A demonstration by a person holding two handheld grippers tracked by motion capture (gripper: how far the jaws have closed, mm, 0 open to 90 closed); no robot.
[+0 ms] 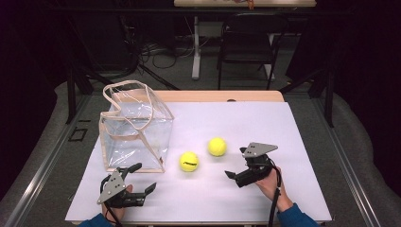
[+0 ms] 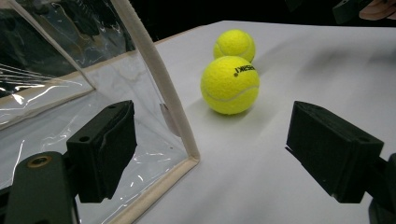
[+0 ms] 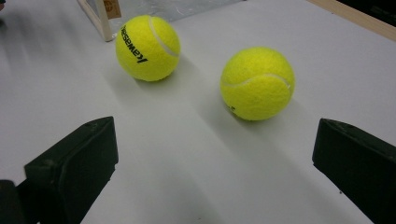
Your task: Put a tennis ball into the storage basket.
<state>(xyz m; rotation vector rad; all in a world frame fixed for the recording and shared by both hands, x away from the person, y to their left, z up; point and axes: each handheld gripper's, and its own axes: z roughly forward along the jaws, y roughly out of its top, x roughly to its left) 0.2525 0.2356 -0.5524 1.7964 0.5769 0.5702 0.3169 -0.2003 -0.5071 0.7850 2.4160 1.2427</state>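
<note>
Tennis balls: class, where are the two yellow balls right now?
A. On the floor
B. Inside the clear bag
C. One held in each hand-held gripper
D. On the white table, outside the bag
D: both tennis balls rest on the white table, beside the clear bag.

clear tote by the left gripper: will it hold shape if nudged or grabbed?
Probably floppy: the clear tote bag has thin wrinkled plastic walls, and its handles sag. Likely light, so a push from the left gripper may slide or tip it. The beige edge trim looks like the firmest grab point.
</note>
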